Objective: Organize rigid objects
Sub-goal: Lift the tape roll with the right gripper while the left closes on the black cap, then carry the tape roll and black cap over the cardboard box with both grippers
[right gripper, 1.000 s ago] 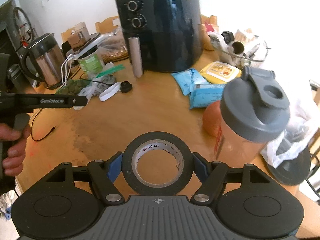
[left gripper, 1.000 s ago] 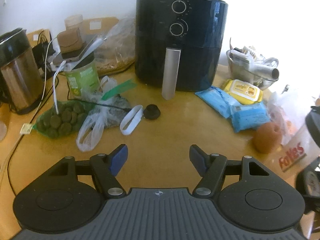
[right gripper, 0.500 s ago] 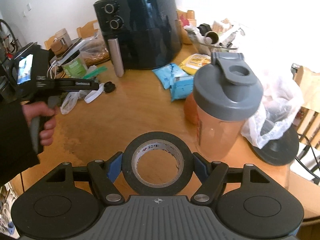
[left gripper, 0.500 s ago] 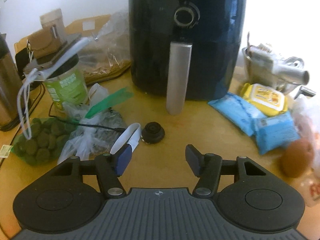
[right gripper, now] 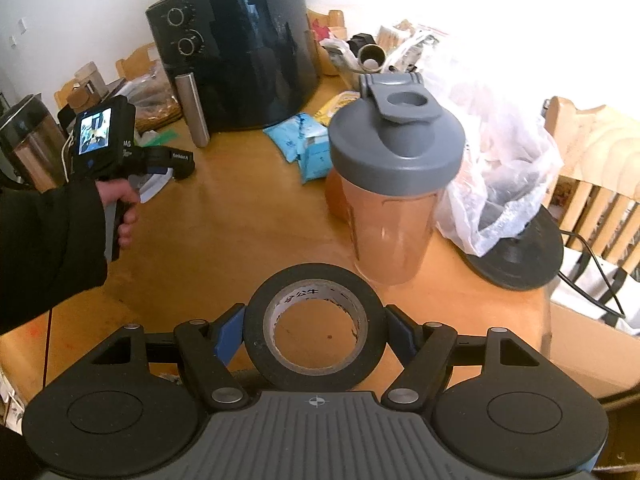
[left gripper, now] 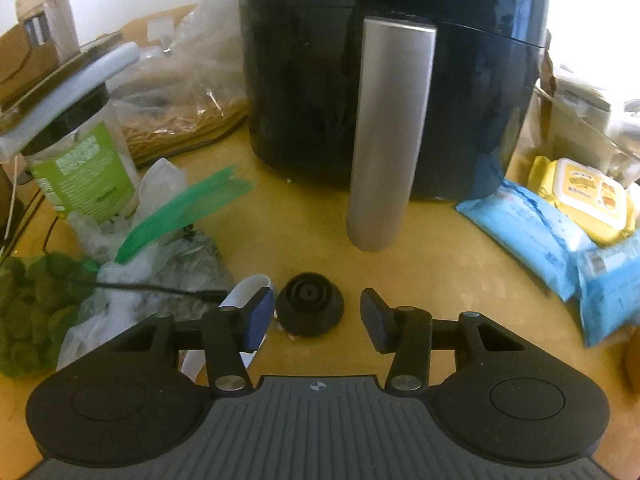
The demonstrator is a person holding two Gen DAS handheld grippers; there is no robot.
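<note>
My left gripper (left gripper: 317, 316) is open, low over the wooden table (left gripper: 440, 264). A small round black cap (left gripper: 310, 309) lies on the table between its fingers, nearer the left finger (left gripper: 259, 317), with no visible contact. My right gripper (right gripper: 315, 332) is shut on a roll of black tape (right gripper: 256, 332) and holds it above the table (right gripper: 224, 216). The left gripper also shows in the right wrist view (right gripper: 182, 162), held by a hand in front of the air fryer.
A black air fryer (left gripper: 304, 80) with a silver handle (left gripper: 384, 140) stands just beyond the cap. Plastic bags, a white strap (left gripper: 244, 296) and a green-labelled jar (left gripper: 84, 168) lie left; blue and yellow wipe packs (left gripper: 560, 216) right. A grey-lidded shaker bottle (right gripper: 396, 184) stands before the tape.
My left gripper has moved forward and down toward the air fryer until the black cap lies between its open fingers. My right gripper has drawn back and right with the tape still held.
</note>
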